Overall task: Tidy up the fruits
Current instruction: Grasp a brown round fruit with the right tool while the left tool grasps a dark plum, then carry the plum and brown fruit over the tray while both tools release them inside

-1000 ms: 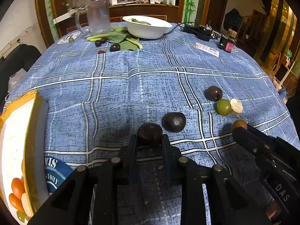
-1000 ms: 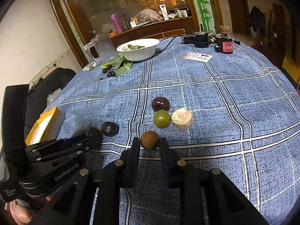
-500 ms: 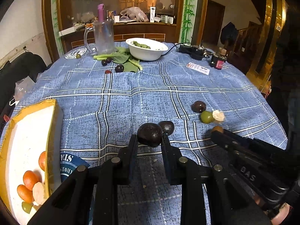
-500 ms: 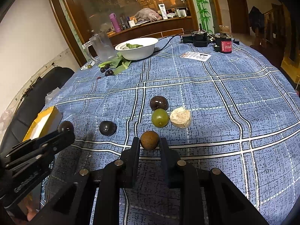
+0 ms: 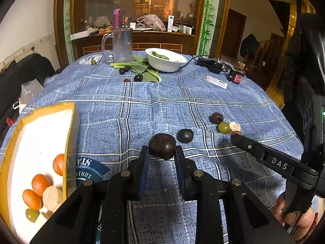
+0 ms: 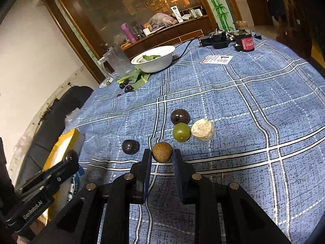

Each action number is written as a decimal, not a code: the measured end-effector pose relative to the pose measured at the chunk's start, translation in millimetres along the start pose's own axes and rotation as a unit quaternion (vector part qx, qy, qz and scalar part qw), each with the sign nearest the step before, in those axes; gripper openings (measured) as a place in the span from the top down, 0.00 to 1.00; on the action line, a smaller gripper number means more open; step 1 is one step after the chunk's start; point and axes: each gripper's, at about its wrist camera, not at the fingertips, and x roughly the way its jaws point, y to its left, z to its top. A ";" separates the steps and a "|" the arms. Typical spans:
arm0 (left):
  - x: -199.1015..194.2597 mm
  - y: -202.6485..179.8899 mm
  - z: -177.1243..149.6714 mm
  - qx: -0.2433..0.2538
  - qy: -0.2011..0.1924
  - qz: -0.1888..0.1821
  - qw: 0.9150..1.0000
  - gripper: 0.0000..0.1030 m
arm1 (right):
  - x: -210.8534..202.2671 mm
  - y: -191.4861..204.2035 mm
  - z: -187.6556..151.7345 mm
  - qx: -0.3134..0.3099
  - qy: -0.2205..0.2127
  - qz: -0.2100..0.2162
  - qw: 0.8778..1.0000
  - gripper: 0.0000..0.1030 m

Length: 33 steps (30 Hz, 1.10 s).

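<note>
The left gripper (image 5: 162,152) is clamped on a dark plum (image 5: 162,146), which sits between its fingertips above the blue checked cloth (image 5: 162,105) covering the worktop. The right gripper (image 6: 162,156) is likewise closed on a brown fruit (image 6: 162,152), pinched at its tips; from the pictures it is unclear whether that fruit is lifted or resting on the cloth. On the cloth just beyond the plum lies a black fruit (image 5: 185,135), apart from both grippers. Farther right, a dark fruit (image 6: 180,116), a green grape (image 6: 181,132) and a pale chunk (image 6: 202,129) lie close together, the grape touching the other two. At the left edge of the worktop stands a white tray (image 5: 40,142) with a yellow rim, holding three orange fruits (image 5: 40,185), a pale chunk and a green grape near its close end. At the far side of the worktop stand a white bowl (image 5: 165,60) with greens inside, a clear jug (image 5: 121,44), leafy greens (image 5: 142,69) and a few dark berries (image 5: 138,77) beside them. A hand (image 5: 294,215) grips the right gripper's handle at the lower right of the left view.
</note>
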 end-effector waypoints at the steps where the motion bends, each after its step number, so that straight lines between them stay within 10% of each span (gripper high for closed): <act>1: -0.1 1.7 0.1 -0.003 0.001 -0.001 1.000 0.77 | 0.0 -0.7 0.0 0.004 0.001 0.007 1.000 0.78; 19: -50.2 43.4 -8.7 -0.027 -0.030 0.013 0.999 0.77 | -2.0 -6.0 -0.9 0.022 -0.002 -0.025 0.999 0.78; 33: -94.5 121.4 -33.0 -0.097 -0.050 0.046 0.993 0.77 | -14.3 136.4 -39.6 -0.122 0.029 0.031 0.992 0.78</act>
